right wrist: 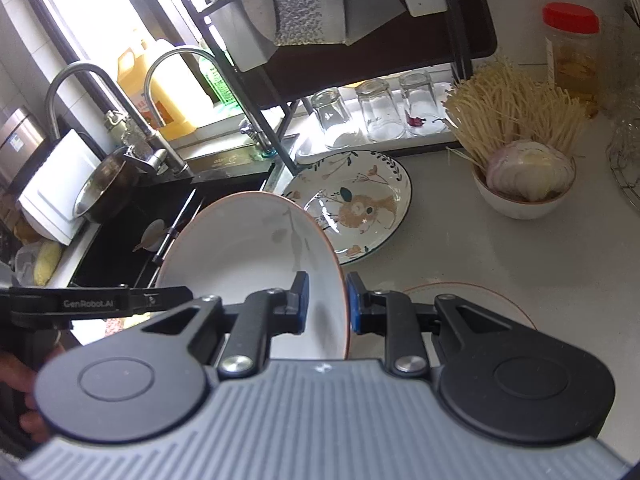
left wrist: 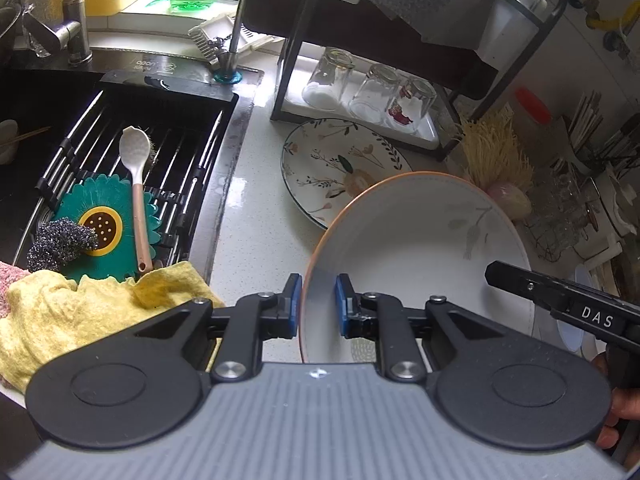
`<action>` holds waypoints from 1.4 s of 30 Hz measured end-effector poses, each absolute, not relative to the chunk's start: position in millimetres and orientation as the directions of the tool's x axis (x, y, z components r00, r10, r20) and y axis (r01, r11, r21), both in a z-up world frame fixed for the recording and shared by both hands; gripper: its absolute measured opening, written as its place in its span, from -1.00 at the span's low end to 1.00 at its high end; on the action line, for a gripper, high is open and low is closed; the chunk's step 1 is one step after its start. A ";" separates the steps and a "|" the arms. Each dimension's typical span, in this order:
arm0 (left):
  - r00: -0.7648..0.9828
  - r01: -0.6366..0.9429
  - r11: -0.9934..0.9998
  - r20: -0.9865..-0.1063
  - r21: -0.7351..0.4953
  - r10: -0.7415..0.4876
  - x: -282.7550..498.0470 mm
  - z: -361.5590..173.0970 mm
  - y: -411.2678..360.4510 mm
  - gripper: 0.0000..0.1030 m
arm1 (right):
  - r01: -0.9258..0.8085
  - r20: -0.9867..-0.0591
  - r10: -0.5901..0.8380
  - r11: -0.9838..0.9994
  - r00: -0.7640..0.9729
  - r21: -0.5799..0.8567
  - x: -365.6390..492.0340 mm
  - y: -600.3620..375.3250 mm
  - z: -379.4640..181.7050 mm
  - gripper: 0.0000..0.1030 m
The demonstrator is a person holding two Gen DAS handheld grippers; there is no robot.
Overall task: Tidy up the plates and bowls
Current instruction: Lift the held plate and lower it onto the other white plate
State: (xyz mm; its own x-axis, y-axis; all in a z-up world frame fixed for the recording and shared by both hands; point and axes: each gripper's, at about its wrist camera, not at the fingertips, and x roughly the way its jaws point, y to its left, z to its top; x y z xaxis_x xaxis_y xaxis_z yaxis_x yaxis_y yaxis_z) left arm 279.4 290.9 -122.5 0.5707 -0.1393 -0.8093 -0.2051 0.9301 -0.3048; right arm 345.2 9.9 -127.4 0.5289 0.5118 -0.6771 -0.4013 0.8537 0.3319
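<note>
While both grippers clamp the white plate (left wrist: 420,240), one reads "DAS".

White orange-rimmed plate (left wrist: 420,248) tilted above counter, flowered plate (left wrist: 336,164) flat beside rack

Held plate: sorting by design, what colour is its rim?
Orange rim on the white held plate; right wrist view shows it best.

Bright daylight from window (right wrist: 92,8), blown-out glare; fisheye warp at edges; soft focus.
</note>
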 end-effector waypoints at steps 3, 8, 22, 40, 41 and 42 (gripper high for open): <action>0.563 -0.187 0.932 -0.811 -0.311 -0.158 281.7 -124.7 280.5 -0.60 | -0.387 -0.675 0.498 0.863 0.545 0.325 341.0 0.0 -126.3 -0.55; 0.554 -0.133 0.942 -0.811 -0.310 -0.189 292.0 -122.7 259.7 -0.60 | -0.335 -0.673 0.467 0.883 0.574 0.328 332.6 -22.5 -126.9 -0.55; 0.533 0.037 0.948 -0.796 -0.315 -0.285 328.1 -126.6 197.1 -0.60 | -0.170 -0.657 0.349 0.931 0.668 0.322 315.7 -83.2 -127.0 -0.55; 0.399 0.079 0.950 -0.864 -0.302 -0.308 366.0 -186.4 160.7 -0.58 | -0.123 -0.723 0.287 0.954 0.629 0.273 334.9 -110.0 -167.2 -0.54; 0.389 0.072 0.954 -0.872 -0.292 -0.296 367.8 -188.9 160.8 -0.58 | -0.127 -0.730 0.289 0.954 0.619 0.270 336.6 -108.5 -170.0 -0.54; 0.381 0.074 0.957 -0.879 -0.280 -0.286 369.2 -191.5 159.8 -0.57 | -0.131 -0.736 0.290 0.955 0.612 0.268 337.5 -107.2 -172.4 -0.54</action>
